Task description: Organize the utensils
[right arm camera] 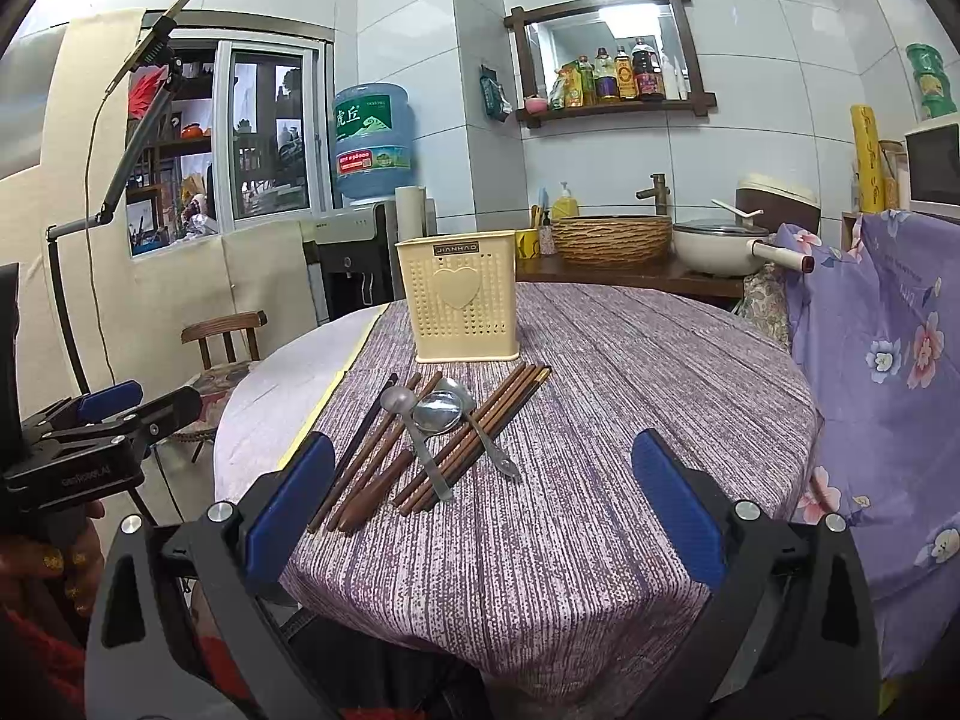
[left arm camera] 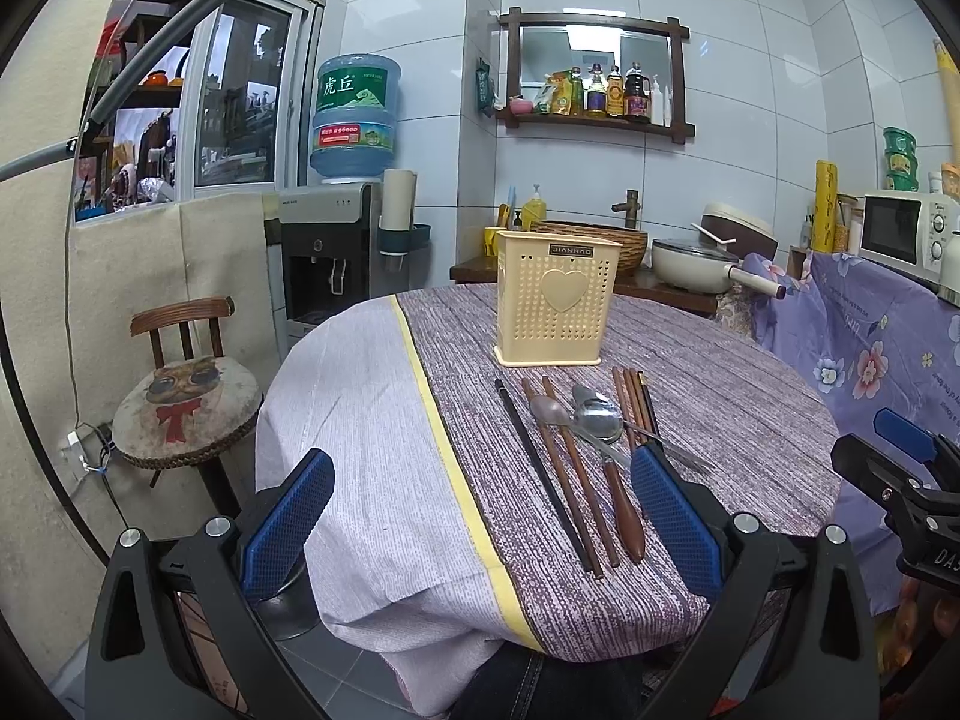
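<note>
utensils [left arm camera: 582, 450] lie ahead, long axes near-to-far toward the holder [left arm camera: 555, 300]; your left gripper [left arm camera: 480, 516], spread empty, is nearer.

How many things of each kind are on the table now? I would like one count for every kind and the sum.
Spoons: 3
Chopsticks: about 7 (3 left of the spoons, roughly 4 overlapping on the right, hard to separate)
Utensil holder: 1
Total: about 11
</note>
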Action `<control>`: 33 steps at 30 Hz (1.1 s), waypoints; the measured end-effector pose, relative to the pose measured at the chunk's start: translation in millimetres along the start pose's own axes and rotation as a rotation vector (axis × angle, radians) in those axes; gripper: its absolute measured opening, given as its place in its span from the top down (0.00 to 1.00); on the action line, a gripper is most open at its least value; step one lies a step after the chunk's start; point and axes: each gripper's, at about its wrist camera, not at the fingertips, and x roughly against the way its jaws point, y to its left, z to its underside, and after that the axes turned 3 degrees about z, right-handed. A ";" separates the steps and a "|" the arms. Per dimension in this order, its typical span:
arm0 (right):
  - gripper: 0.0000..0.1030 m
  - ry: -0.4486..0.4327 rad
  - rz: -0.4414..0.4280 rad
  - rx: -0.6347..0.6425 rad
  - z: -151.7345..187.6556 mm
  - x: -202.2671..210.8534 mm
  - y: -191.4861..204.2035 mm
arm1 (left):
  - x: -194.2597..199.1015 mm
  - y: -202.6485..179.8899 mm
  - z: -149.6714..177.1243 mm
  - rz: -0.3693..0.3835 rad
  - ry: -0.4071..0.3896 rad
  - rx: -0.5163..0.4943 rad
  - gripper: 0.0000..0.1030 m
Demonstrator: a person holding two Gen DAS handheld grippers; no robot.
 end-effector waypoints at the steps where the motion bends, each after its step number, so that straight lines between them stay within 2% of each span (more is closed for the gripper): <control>1: 0.05 0.002 0.000 -0.001 0.1 -0.3 0.1 | 0.2 0.5 -0.8 0.000 -0.001 0.001 0.05; 33: 0.05 0.020 0.007 -0.011 3.1 -4.3 -2.4 | -4.2 5.3 1.4 -0.003 0.018 -0.007 0.05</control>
